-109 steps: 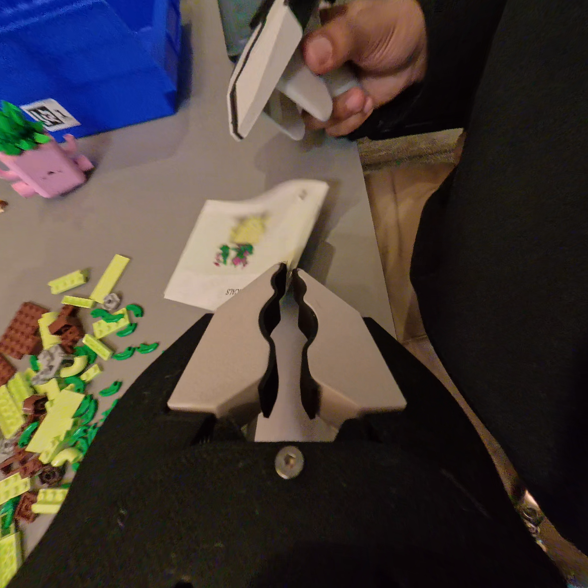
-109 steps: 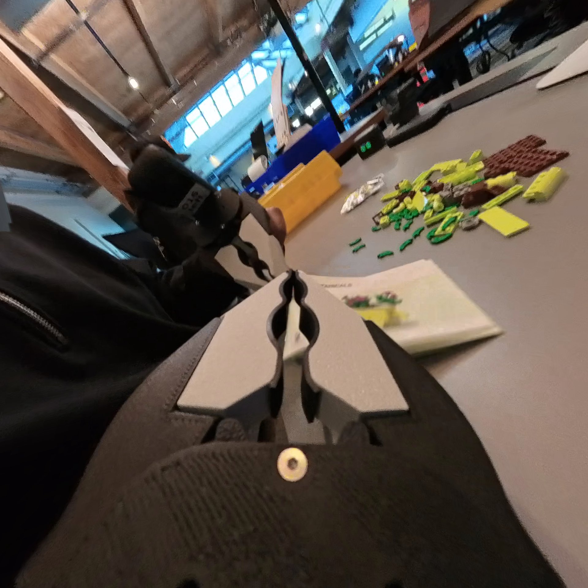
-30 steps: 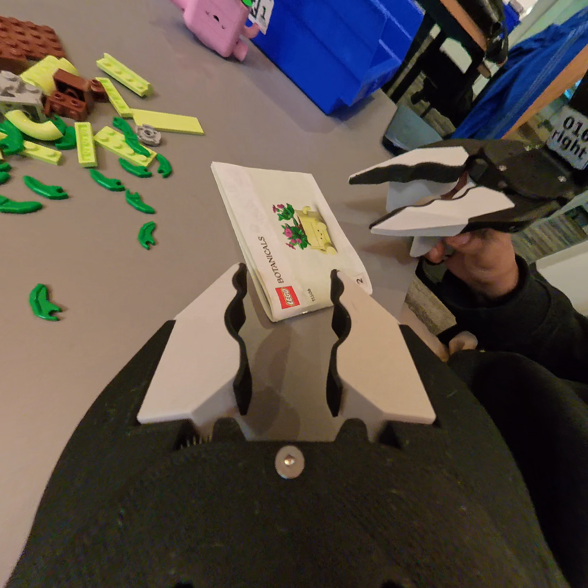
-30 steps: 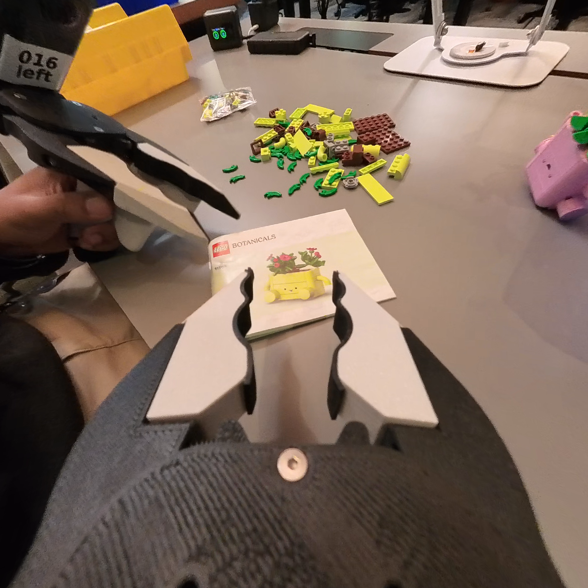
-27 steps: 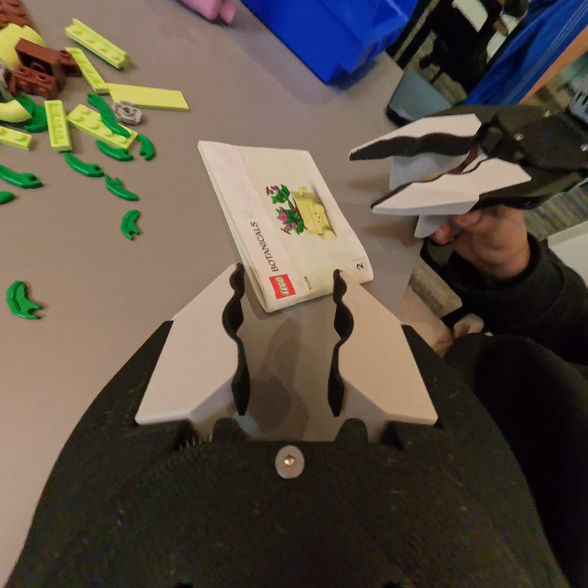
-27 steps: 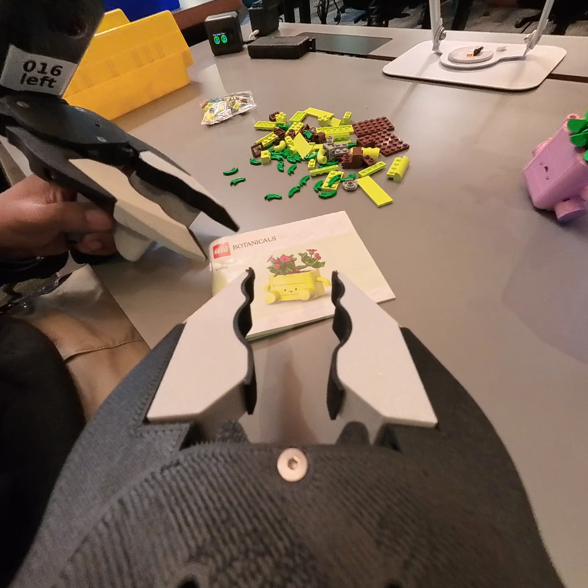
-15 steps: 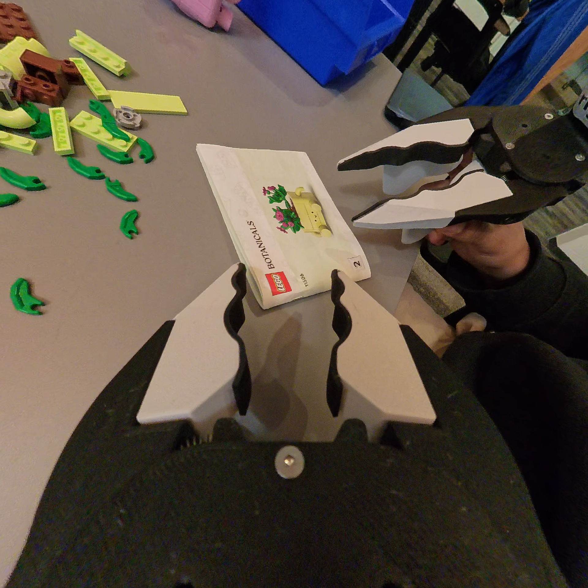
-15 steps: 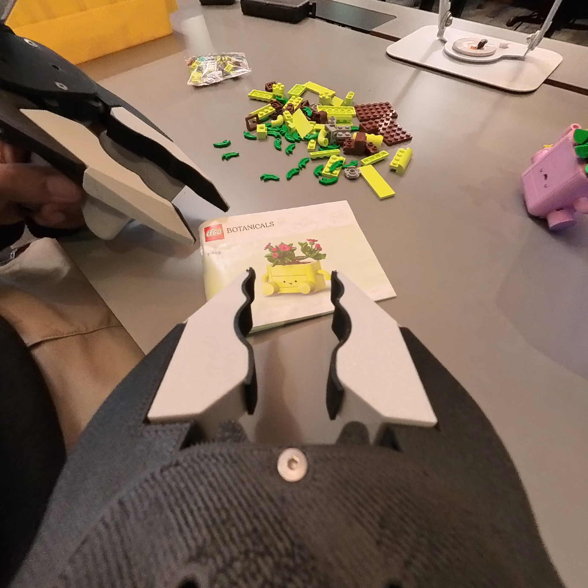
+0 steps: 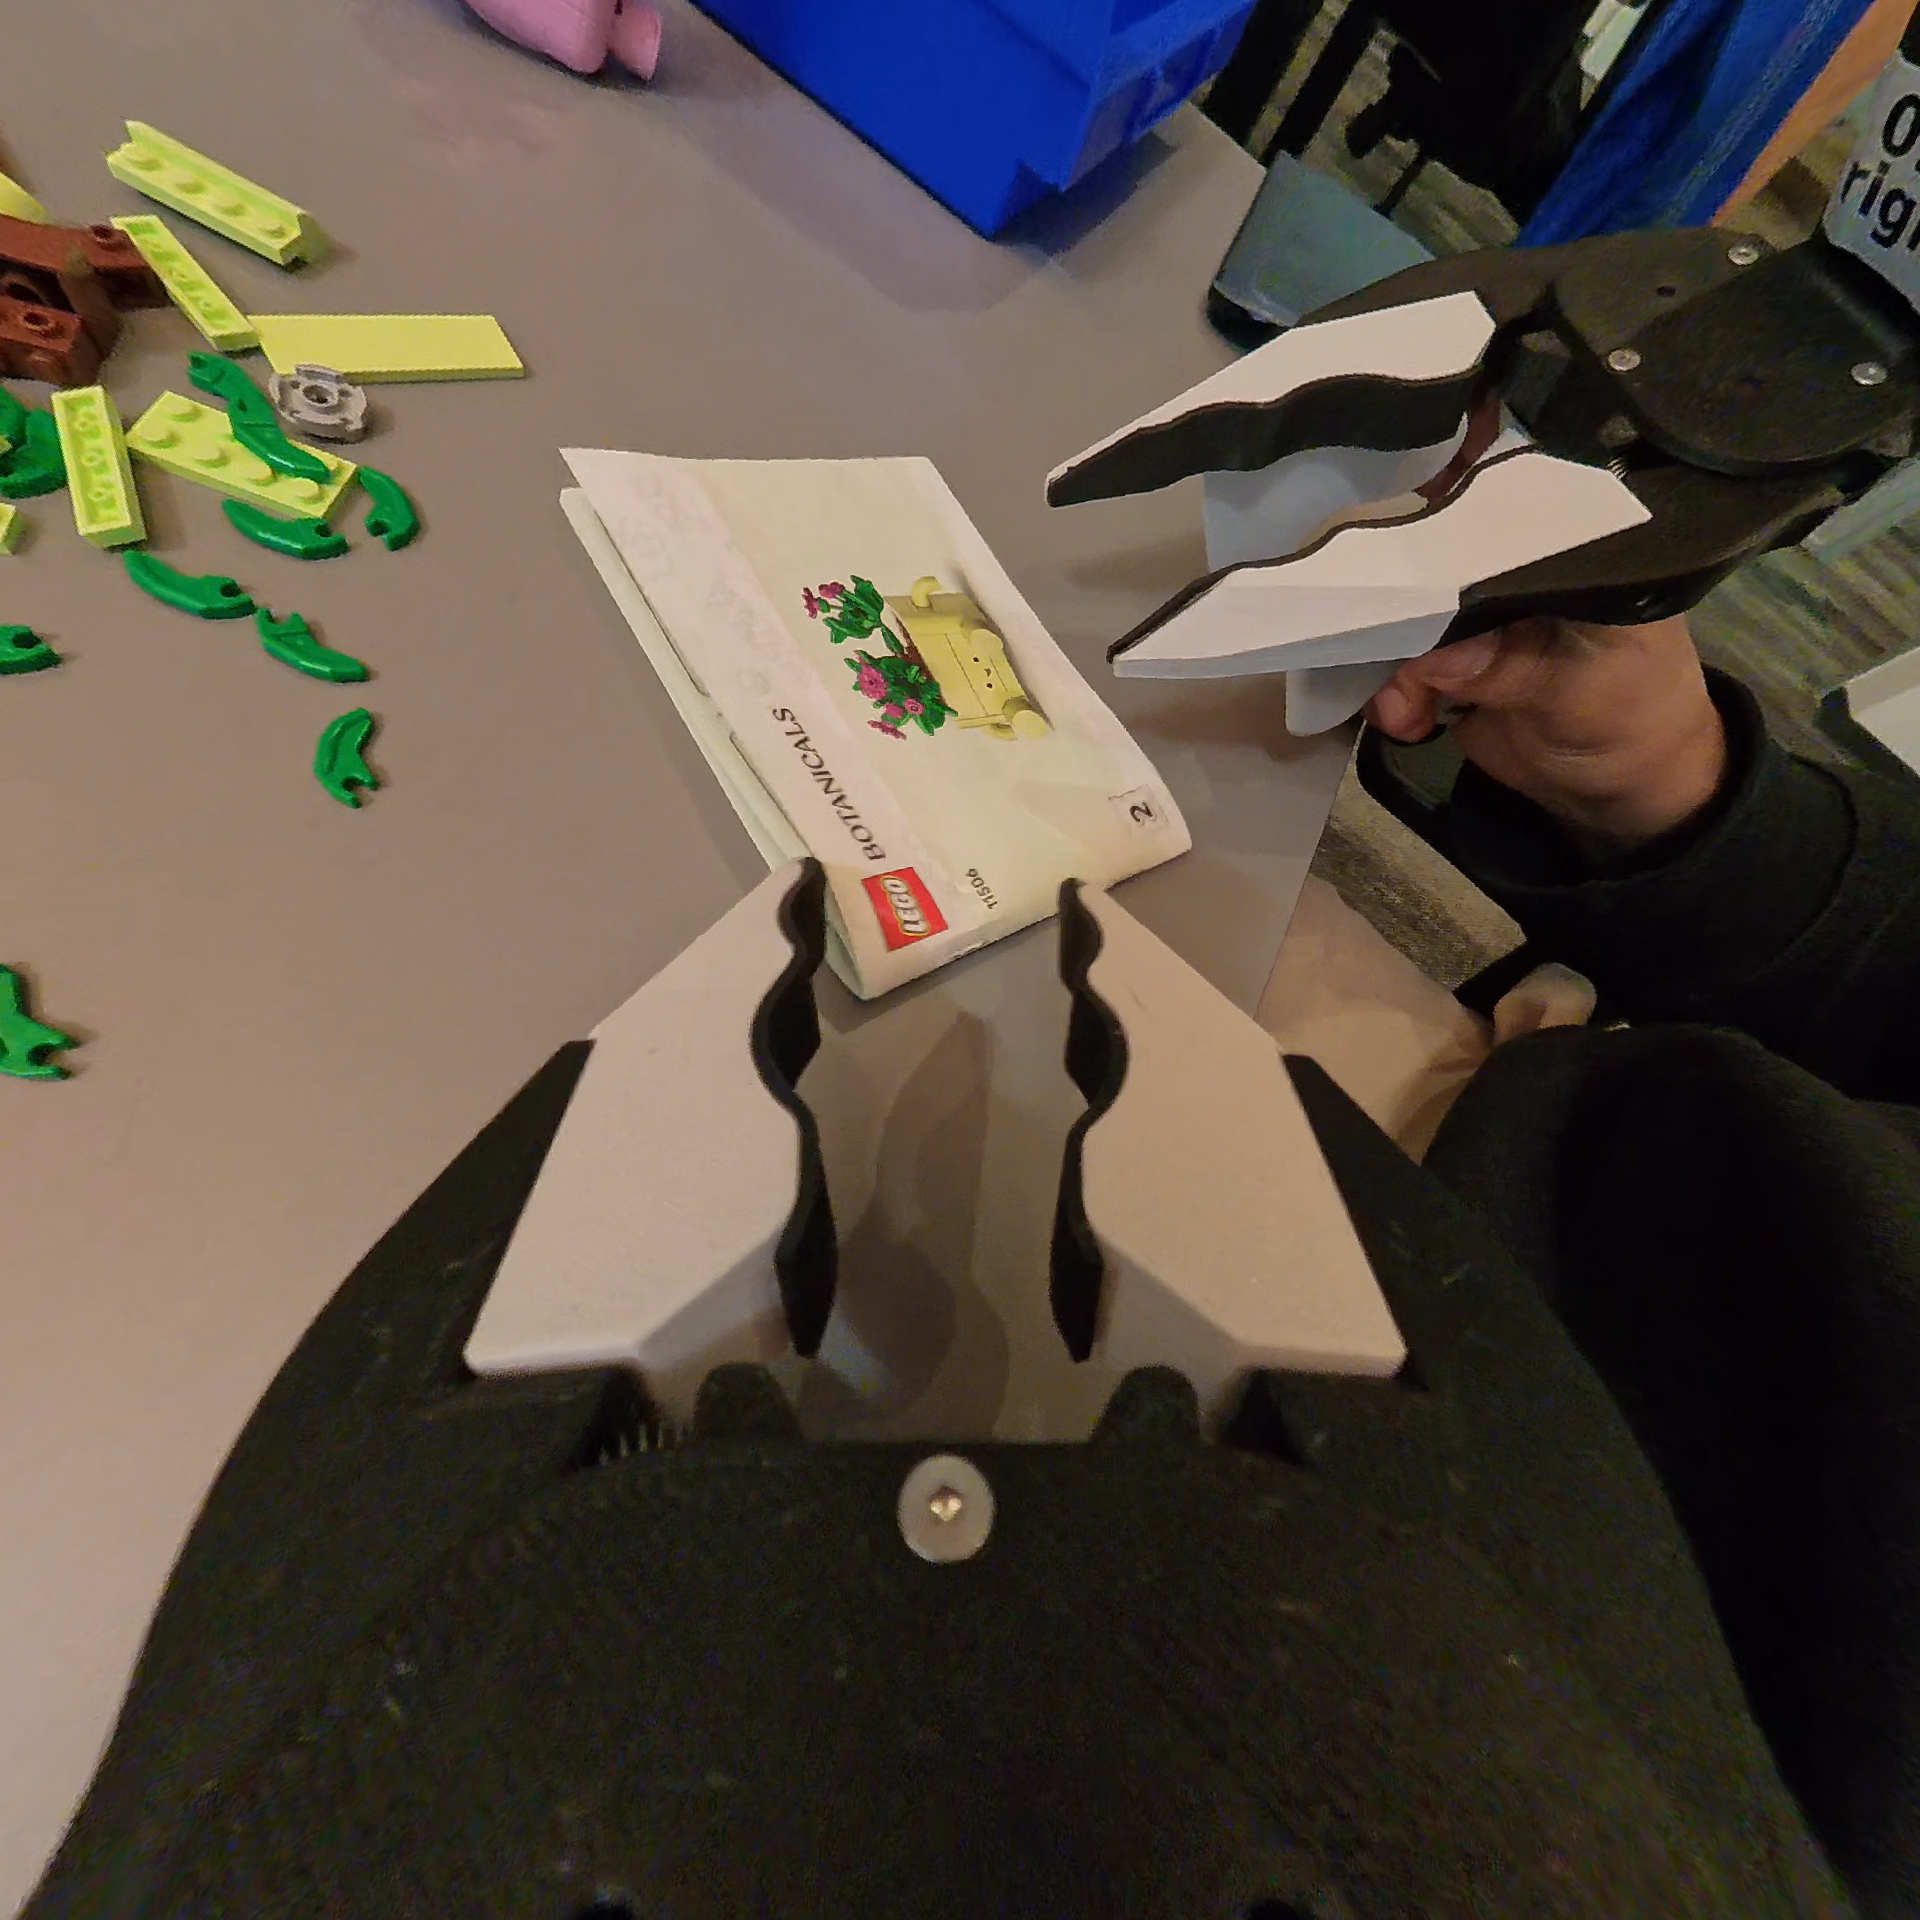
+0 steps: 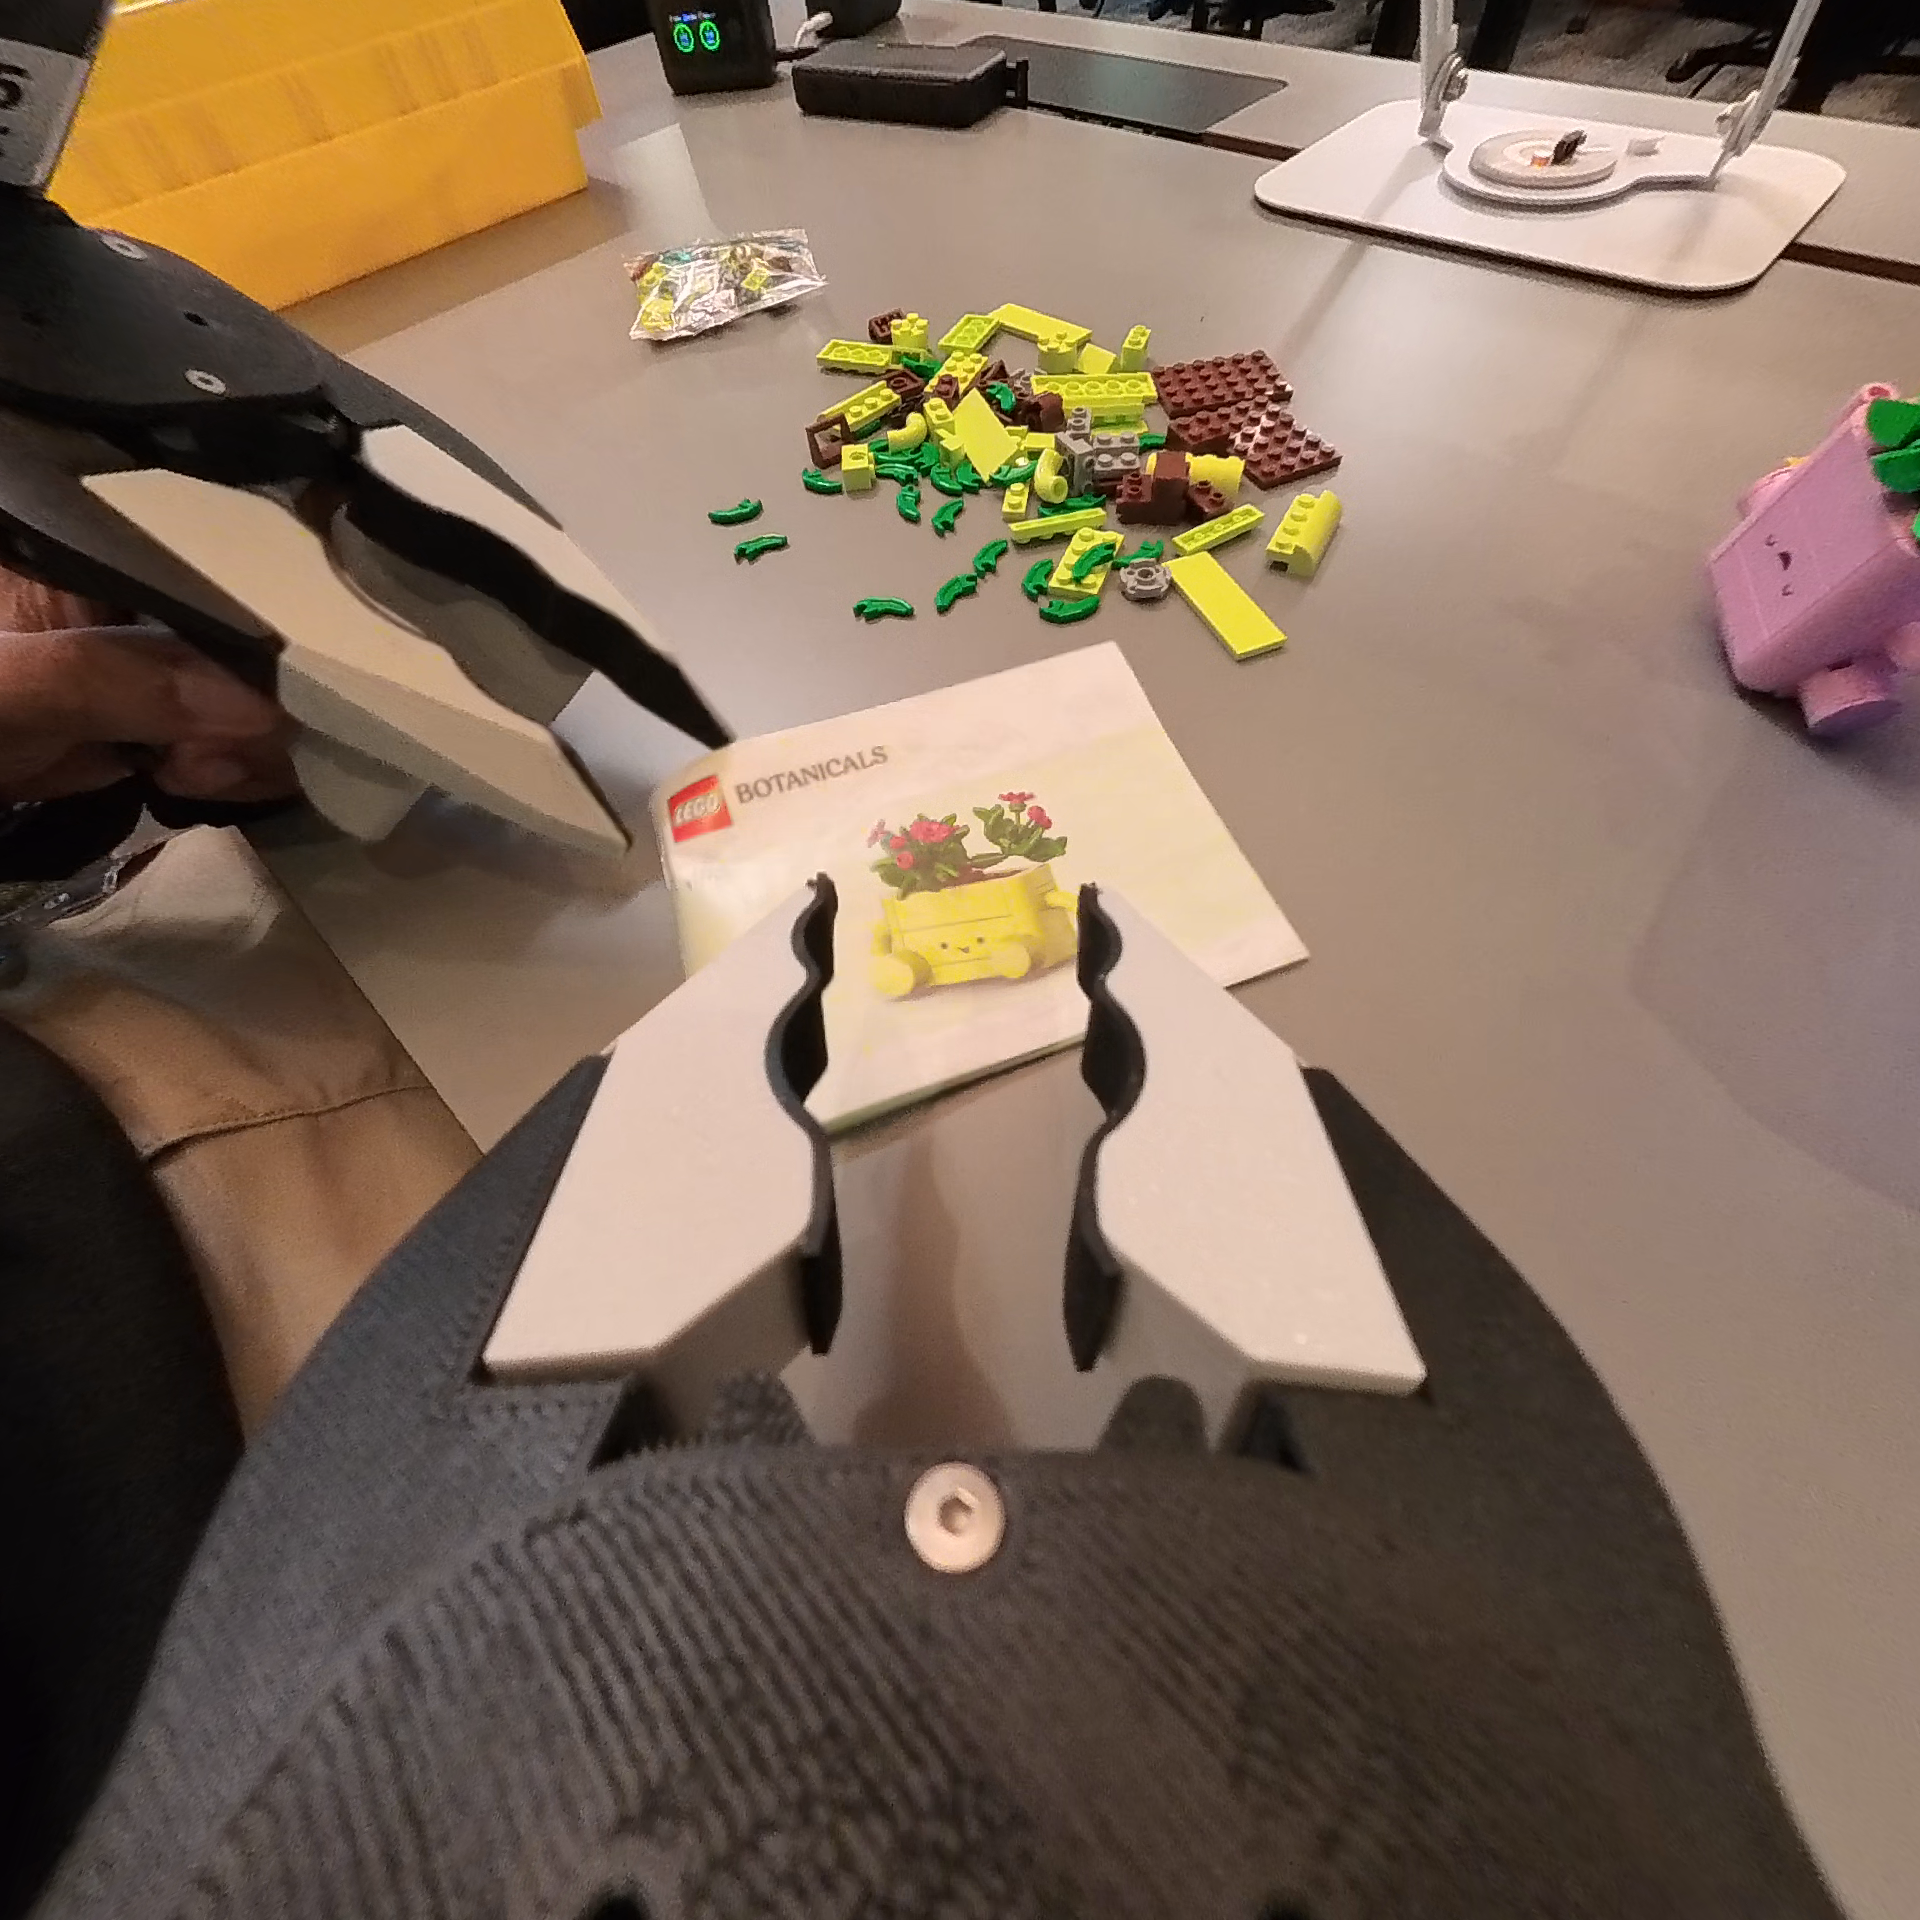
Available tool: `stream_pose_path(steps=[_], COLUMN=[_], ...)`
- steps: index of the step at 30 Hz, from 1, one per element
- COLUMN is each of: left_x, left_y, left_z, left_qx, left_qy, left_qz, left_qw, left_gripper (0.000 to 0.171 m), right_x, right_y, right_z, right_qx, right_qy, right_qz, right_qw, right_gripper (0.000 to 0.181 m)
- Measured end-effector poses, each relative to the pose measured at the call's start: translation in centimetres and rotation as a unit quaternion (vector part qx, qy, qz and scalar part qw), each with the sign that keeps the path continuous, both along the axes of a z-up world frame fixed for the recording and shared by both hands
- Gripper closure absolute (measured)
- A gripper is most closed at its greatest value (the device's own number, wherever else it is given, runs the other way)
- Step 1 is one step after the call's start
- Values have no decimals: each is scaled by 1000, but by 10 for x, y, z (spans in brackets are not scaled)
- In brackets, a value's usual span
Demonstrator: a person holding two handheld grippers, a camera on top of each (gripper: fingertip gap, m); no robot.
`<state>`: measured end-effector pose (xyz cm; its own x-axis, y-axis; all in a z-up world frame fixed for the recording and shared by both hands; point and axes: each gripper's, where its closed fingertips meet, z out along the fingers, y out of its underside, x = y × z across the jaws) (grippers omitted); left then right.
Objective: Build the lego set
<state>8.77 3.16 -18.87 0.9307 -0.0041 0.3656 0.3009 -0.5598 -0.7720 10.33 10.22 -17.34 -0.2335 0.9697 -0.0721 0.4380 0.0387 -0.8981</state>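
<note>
Left wrist view: left tongs (image 9: 940, 914) spread wide, empty, poised over the near corner of the closed white paper instruction booklet (image 9: 883, 686), which they pinched 3.6 s ago and which now lies flat on the grey bench (image 9: 727, 260). Right tongs (image 10: 948, 914) likewise apart, nothing held. Judgement: booklet set down; building not begun. Right wrist view alone shows the whole heap of loose lime, brown and green bricks (image 10: 1060, 457), a sealed clear parts bag (image 10: 722, 278), a yellow bin (image 10: 312, 125).
</note>
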Motion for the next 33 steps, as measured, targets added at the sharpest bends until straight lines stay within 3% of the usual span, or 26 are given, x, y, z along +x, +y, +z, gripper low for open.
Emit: stream_pose_path(steps=[3, 4, 13, 15, 18, 20, 22, 26, 33], left_x=[2, 3, 2, 5, 13, 15, 17, 21, 20], left_y=[0, 0, 0, -1, -3, -3, -2, 0, 2], left_z=[1, 1, 2, 2, 0, -2, -5, -10, -10], left_qx=[5, 4, 5, 8, 1, -3, -11, -26, -27], left_qy=[8, 12, 19, -9, -39, -23, 1, 34, 53], left_qz=[-5, -8, -3, -6, -25, -29, -32, -34, -25], left_qw=[1000, 1000, 1000, 1000, 999, 999, 999, 999, 998], left_gripper=[169, 171, 170, 143, 125, 124, 125, 129, 134], right_x=[0, 0, 3, 5, 13, 20, 24, 27, 26], right_y=[0, 1, 12, 16, 27, 30, 25, 0, -6], right_z=[1, 1, 16, 15, -15, -32, -34, -27, -15], right_qx=[-3, -6, -87, -113, -55, -13, -27, -130, -117], right_qy=[2, 3, 34, 29, -59, -115, -131, -136, -105], right_qz=[0, 0, -11, -15, -31, -24, -12, 36, 45], right_qw=[1000, 1000, 996, 993, 996, 993, 991, 982, 987], right_gripper=[136, 136, 133, 132, 143, 140, 137, 131, 134])
